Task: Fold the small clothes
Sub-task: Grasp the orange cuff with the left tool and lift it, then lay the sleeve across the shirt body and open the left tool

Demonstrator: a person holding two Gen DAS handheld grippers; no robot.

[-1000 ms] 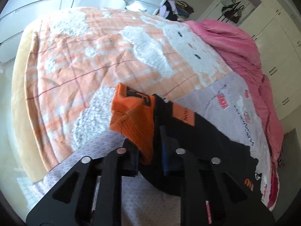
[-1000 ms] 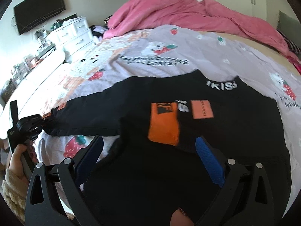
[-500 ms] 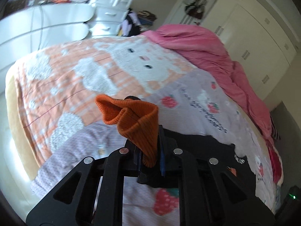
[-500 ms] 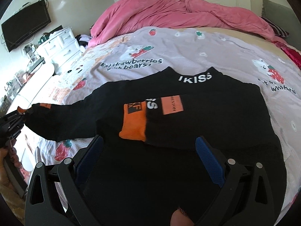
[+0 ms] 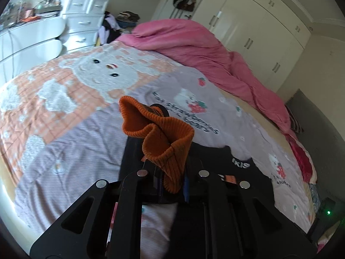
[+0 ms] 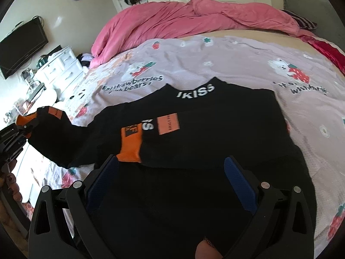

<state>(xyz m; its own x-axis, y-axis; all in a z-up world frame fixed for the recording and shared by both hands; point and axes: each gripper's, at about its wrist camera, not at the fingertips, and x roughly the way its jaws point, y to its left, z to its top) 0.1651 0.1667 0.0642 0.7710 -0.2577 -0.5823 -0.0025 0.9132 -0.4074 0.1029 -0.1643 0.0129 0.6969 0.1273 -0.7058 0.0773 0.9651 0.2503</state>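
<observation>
your left gripper (image 5: 172, 185) is pinched tight on the orange cuff (image 5: 163, 142) of the black sweater (image 6: 215, 133), and the ribbed cuff flares up and out above the closed jaws. seen from the right wrist, that sleeve (image 6: 64, 138) stretches from the sweater's body out to the left edge of the picture, lifted clear of the bedsheet (image 6: 215, 60), with your left gripper (image 6: 27, 127) clamped at its end and your left hand (image 6: 8, 183) below it.

your right gripper (image 6: 170, 172) hangs over the lower part of the sweater with its blue pads (image 6: 239, 183) spread wide apart and nothing between them. whether the fingertips touch the fabric below cannot be told.

the sweater lies flat on the lilac bedsheet printed with bears and strawberries, its collar with white lettering (image 6: 196, 90) pointing toward the far side of the bed. the other sleeve (image 6: 194, 142) is folded across the chest, its orange cuff (image 6: 130, 146) lying just ahead of your right gripper's left finger, with an orange patch (image 6: 168, 123) beside it.

a pink duvet (image 6: 183, 17) is bunched along the far edge of the bed. an orange checked blanket with a white bear (image 5: 71, 82) covers the bed's left part in the left wrist view, with a white chest of drawers (image 5: 84, 17) behind it.
</observation>
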